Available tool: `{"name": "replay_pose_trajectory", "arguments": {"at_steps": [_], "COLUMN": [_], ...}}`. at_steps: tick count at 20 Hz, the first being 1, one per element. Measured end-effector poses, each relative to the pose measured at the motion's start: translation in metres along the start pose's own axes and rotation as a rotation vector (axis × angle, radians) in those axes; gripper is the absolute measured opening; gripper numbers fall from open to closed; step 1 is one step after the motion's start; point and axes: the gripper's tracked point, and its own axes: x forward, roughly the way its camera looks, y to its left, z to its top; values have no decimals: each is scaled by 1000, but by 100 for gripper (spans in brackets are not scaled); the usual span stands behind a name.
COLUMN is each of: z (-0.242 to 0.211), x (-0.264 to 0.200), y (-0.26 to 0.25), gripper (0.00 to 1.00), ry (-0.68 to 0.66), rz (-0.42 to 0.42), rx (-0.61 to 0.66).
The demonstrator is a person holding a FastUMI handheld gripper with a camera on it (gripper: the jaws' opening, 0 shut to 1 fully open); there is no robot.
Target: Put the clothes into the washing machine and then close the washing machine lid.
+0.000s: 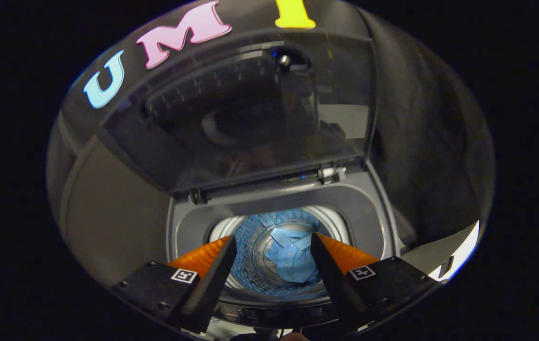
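A light blue shirt (292,256) lies folded at the bottom of the drum of a top-loading washing machine (274,201). The machine's glass lid (250,113) stands raised, hinged at the back of the opening. My gripper (273,241) hovers above the opening, looking down into the drum. Its fingers are spread apart with nothing between them, and the shirt shows in the gap far below.
The drum's metal wall (224,227) rings the shirt. A control panel (274,312) runs along the machine's front edge just under the fingers. Black cloth hangs behind and to the right of the machine.
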Motion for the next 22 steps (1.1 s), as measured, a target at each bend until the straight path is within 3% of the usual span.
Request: {"name": "replay_pose_trajectory", "arguments": {"at_steps": [4,8,10,14,16,17,18,22], "z": [84,165,201,219,180,200,190,189], "x": [-47,-87,-86,-32,8,8,17,0], "y": [26,64,93,116,106,110,107,113], "gripper": [99,99,99,99,99,100,100,100], "ry": [-228,-543,-632,-531,-319,-452,-398,-434], "rz": [61,110,120,78,38,68,66,96], "rx": [14,-127,-211,-267,-287,-277,-281,-302]}}
